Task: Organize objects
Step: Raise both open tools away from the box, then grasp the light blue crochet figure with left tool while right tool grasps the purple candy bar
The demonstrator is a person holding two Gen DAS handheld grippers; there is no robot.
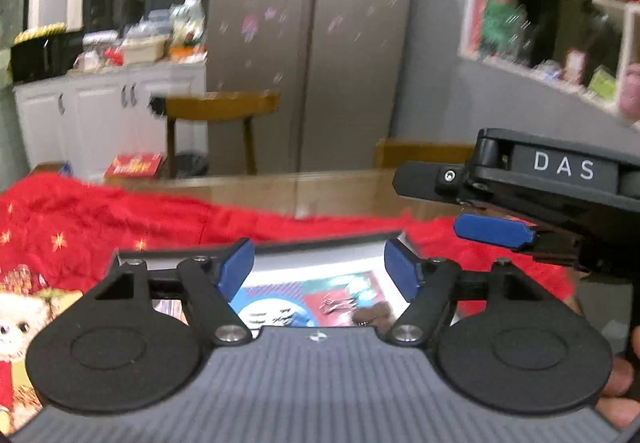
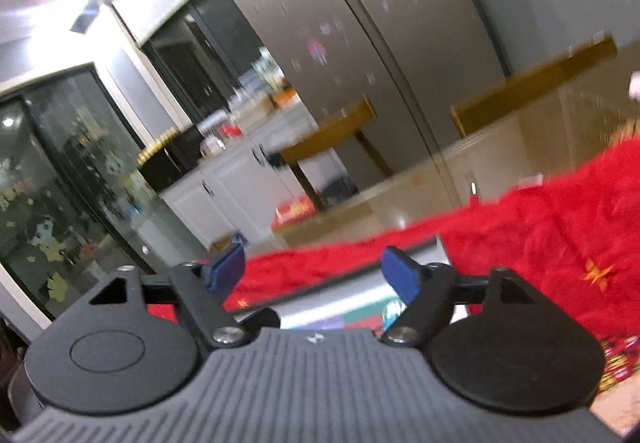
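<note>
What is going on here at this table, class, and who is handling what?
A person holds a two-finger gripper in each hand above a table draped with a red cloth. The left gripper and the right gripper both stand open with nothing between their pads. Below them a flat white-edged colourful printed item lies on the cloth, untouched. In the left view, the right gripper sits close by on the right.
</note>
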